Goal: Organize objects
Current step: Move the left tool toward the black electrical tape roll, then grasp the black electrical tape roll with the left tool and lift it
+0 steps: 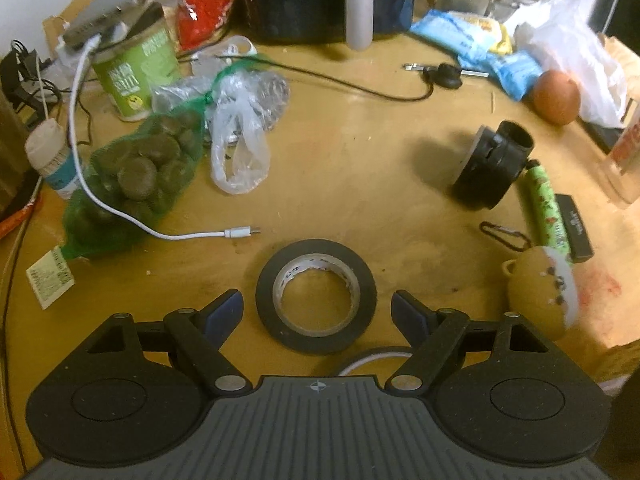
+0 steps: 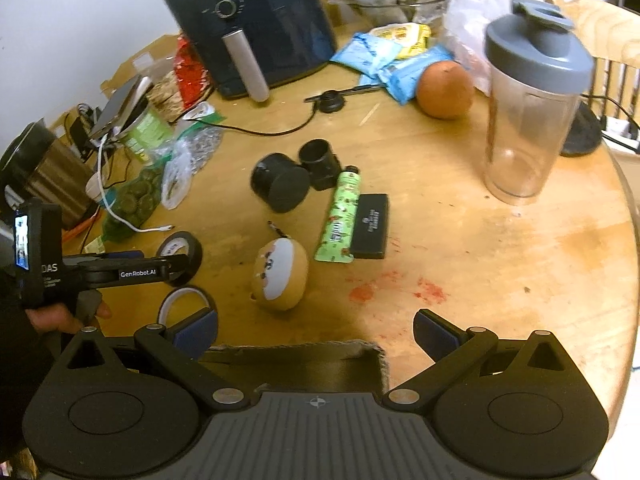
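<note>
A black tape roll (image 1: 316, 297) lies flat on the wooden table (image 1: 360, 160), right between the spread fingers of my open left gripper (image 1: 317, 312). It also shows in the right wrist view (image 2: 182, 254), partly behind the left gripper (image 2: 160, 264). My right gripper (image 2: 316, 332) is open and empty above a dark cardboard box edge (image 2: 304, 356). A tan plush ball (image 2: 280, 274), a green tube (image 2: 340, 216) and a black case (image 2: 370, 226) lie ahead of it.
A second tape roll with a white core (image 2: 186, 306) lies near the box. Black round parts (image 2: 280, 188), a green net bag (image 1: 132, 176), a white cable (image 1: 200, 235), an onion (image 2: 444, 89), a shaker bottle (image 2: 528, 108) and an air fryer (image 2: 256, 28) crowd the table.
</note>
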